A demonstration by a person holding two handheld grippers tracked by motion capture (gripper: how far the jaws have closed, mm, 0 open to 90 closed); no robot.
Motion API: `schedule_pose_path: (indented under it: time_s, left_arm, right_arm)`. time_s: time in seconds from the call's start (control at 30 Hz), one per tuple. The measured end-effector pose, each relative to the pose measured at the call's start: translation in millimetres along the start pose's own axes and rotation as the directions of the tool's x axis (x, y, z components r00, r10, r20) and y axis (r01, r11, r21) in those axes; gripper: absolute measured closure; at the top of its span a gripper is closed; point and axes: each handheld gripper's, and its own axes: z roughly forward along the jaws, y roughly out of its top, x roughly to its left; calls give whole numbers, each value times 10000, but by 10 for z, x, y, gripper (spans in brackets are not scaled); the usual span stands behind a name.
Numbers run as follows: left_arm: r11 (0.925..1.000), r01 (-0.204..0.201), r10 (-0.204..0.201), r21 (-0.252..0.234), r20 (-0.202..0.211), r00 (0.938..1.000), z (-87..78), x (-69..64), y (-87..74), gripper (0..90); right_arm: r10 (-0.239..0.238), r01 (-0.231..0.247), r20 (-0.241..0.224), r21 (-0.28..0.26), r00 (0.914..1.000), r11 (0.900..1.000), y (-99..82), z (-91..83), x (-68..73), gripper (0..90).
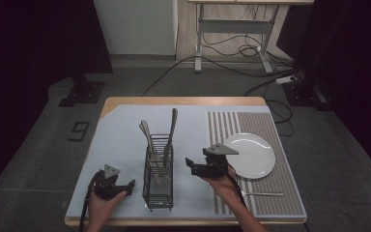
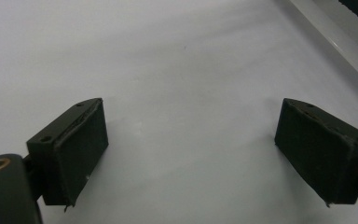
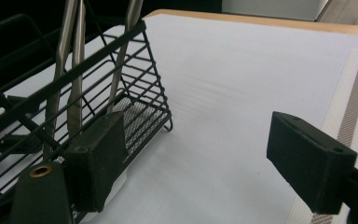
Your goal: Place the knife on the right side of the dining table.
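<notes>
Two grippers show in the high view: the left gripper (image 1: 125, 186) waits at nine o'clock of the wire rack (image 1: 158, 171), and the right gripper (image 1: 192, 164) at three o'clock, as if ready for the cutlery (image 1: 169, 135) standing inside. In the left gripper view its jaws stand wide apart over bare mat (image 2: 177, 70). In the right gripper view the jaws gape too, holding nothing, with the rack just beside one jaw.

Three utensils (image 1: 157, 140) in one rack (image 1: 158, 186), one plate (image 1: 251, 154), one fork (image 1: 263, 194).
</notes>
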Motion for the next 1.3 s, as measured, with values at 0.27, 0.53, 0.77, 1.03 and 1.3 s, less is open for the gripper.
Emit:
schedule_pose_path:
  time_s: [0.27,0.53,0.77,1.03,1.3]
  left_arm:
    - [10000,9,-9,-7,-10,10000,1,1,0,91]
    - [10000,24,-24,4,-1,10000,2,3,0,90]
    - [10000,18,-18,9,0,10000,2,3,1,89]
    - [10000,-3,3,37,-1,10000,0,5,1,90]
    - [10000,9,-9,26,4,10000,2,5,1,89]
  right_arm:
    - [392,-409,-347,-474,9986,9980,186,-37,-55,232]
    - [150,-178,-381,-742,9992,9971,379,-22,-26,228]
    - [61,-98,-428,-847,9991,9964,446,-21,21,222]
    - [43,-107,-631,-1005,9980,9949,589,67,52,221]
    - [-129,80,-536,-914,9985,9958,678,191,60,230]
